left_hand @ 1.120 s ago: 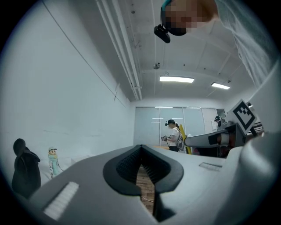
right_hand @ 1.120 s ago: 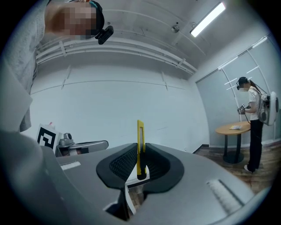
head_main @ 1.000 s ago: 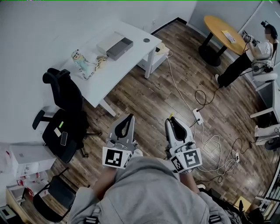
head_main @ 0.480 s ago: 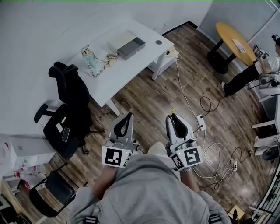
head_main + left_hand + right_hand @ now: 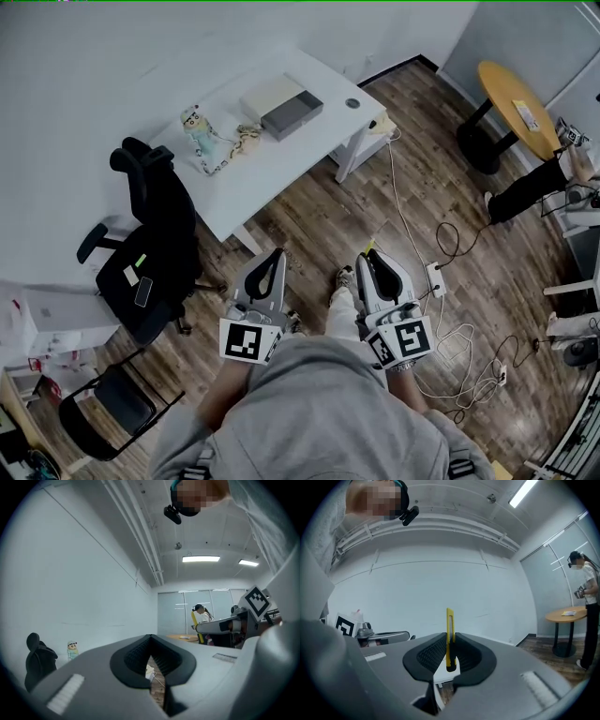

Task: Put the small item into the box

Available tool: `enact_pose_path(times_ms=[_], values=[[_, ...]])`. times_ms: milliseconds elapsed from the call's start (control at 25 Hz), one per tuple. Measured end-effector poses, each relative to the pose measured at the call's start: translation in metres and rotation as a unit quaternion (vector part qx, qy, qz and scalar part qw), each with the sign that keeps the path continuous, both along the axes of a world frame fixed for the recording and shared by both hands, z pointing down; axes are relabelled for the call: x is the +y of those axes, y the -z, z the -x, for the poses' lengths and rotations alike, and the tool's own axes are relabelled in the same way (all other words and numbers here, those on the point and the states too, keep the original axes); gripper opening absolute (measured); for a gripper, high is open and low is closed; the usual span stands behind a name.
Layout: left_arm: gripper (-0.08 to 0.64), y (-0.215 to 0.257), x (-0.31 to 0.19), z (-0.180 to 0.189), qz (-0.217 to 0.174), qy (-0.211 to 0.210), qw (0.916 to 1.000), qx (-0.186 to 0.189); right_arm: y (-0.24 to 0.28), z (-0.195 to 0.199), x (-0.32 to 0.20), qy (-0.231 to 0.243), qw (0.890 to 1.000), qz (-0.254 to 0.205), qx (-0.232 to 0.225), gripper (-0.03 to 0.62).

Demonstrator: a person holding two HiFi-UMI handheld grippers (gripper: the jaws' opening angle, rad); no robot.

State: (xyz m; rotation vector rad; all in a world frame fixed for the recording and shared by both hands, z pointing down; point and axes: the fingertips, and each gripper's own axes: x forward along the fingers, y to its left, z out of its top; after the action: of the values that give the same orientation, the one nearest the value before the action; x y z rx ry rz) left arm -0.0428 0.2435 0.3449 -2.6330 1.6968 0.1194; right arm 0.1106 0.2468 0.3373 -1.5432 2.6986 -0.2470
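Both grippers are held close in front of a person in a grey hooded top, above a wooden floor [image 5: 319,220]. The right gripper [image 5: 450,637] is clenched on a yellow utility knife [image 5: 449,639]. The knife is gripped near its lower end between the two ribbed black fingers [image 5: 426,654] and stands upright, its upper end rising above the fingertips. In the head view only a small yellow tip of it is seen at the front of that gripper.

The fingers [image 5: 132,657] of the left gripper [image 5: 150,638] are pressed together at their tips. Nothing is held there, and only floor shows through the oval gap behind them.

The box [image 5: 292,112], grey and open at the top, lies on the white surface [image 5: 281,169] beyond the grippers and well apart from both. A flat white piece [image 5: 270,93] lies against its far side. On the same surface a small figurine [image 5: 195,127] stands upright toward the left end, and a beaded chain [image 5: 246,137] lies between the figurine and the box.

A black office chair [image 5: 150,234] stands just beside the left end of the surface. A power strip [image 5: 436,278] and loose cables [image 5: 459,328] lie on the floor to the right. A round wooden table [image 5: 514,97] stands at the far right, with a second person [image 5: 539,183] partly in view near it.
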Motion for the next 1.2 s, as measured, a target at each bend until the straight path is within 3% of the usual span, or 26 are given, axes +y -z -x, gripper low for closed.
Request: enact_pose_path(times_ms=[360, 520, 680, 920, 1200], values=[[0.003, -0.003, -0.054, -0.017, 0.005, 0.020, 0.9998, -0.002, -0.010, -0.012, -0.062, 0.028, 0.999, 0.024, -0.012, 0.074], [0.003, -0.004, -0.078, -0.025, 0.027, 0.028, 0.9992, -0.010, -0.011, -0.018, -0.092, 0.041, 0.999, 0.031, -0.015, 0.074], [0.003, 0.003, -0.106, -0.029, 0.005, 0.053, 0.9986, -0.005, -0.009, -0.023, -0.124, 0.062, 0.997, 0.036, -0.020, 0.073], [0.003, 0.004, -0.134, -0.042, 0.030, 0.088, 0.9955, -0.016, -0.007, -0.033, -0.165, 0.102, 0.994, 0.038, -0.022, 0.074], [0.003, 0.013, -0.175, -0.069, 0.007, 0.131, 0.9911, -0.019, -0.007, -0.067, -0.219, 0.127, 0.990, 0.045, -0.037, 0.074]])
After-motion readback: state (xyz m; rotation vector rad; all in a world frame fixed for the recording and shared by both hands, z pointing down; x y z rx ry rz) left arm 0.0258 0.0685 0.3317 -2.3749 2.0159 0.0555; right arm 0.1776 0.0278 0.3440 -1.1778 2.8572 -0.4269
